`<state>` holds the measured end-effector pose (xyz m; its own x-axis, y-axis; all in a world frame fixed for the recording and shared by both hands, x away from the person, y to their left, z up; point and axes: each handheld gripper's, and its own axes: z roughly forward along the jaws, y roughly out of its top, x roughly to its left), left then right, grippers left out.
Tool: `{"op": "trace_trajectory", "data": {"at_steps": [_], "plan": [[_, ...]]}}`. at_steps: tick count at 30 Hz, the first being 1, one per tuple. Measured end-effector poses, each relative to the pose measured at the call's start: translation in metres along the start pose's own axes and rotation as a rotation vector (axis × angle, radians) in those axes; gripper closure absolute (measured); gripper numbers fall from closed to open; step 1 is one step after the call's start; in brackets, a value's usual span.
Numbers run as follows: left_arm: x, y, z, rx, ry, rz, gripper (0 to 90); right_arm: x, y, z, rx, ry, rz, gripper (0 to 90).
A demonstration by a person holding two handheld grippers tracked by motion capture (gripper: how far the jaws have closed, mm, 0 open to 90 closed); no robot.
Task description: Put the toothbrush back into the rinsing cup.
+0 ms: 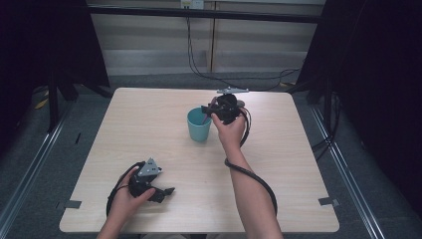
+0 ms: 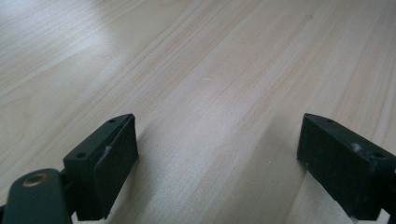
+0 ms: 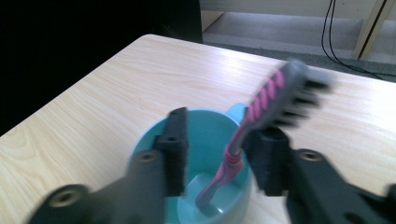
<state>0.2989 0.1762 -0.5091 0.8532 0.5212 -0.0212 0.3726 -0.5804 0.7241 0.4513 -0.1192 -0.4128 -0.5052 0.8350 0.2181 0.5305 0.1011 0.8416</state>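
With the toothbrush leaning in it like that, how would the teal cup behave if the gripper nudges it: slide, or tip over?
The cup looks like thin plastic, so probably light and apt to slide on the smooth table. The toothbrush leans on its rim, head high above, which may help it tip. The right gripper has open jaws astride the handle.

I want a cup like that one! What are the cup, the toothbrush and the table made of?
The teal cup looks like smooth matte plastic, evenly coloured. The toothbrush seems plastic too, with pink rubbery-looking ribs and dark bristles, though it is blurred. The table shows pale wood grain, perhaps a printed laminate.
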Motion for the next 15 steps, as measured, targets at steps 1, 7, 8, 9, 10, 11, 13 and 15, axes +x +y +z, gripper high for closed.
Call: {"op": "trace_trajectory", "data": {"at_steps": [1, 7, 8, 9, 10, 11, 13, 15], "plan": [[0.0, 0.0, 0.0, 0.001, 0.001, 0.0, 12.0, -0.001, 0.0, -0.001, 0.001, 0.003, 0.003, 54.0], [0.0, 0.0, 0.0, 0.0, -0.002, -0.002, 12.0, -0.007, -0.005, -0.02, 0.023, 0.006, -0.005, 34.0], [0.0, 0.0, 0.0, 0.0, -0.003, -0.005, 11.9, -0.008, -0.007, -0.025, 0.023, 0.007, -0.02, 32.8], [0.0, 0.0, 0.0, 0.001, -0.004, -0.005, 12.0, -0.008, -0.009, -0.029, 0.02, 0.007, -0.025, 32.1], [0.0, 0.0, 0.0, 0.0, -0.004, -0.006, 11.9, -0.008, -0.011, -0.033, 0.02, 0.008, -0.032, 30.0], [0.0, 0.0, 0.0, 0.001, -0.004, -0.006, 11.9, -0.009, -0.013, -0.037, 0.022, 0.016, -0.046, 29.1], [0.0, 0.0, 0.0, 0.006, -0.005, 0.0, 11.9, -0.009, -0.02, -0.045, 0.037, 0.022, -0.073, 28.2], [0.0, 0.0, 0.0, 0.009, -0.009, 0.001, 11.9, -0.008, -0.027, -0.052, 0.054, 0.03, -0.091, 27.0]]}}
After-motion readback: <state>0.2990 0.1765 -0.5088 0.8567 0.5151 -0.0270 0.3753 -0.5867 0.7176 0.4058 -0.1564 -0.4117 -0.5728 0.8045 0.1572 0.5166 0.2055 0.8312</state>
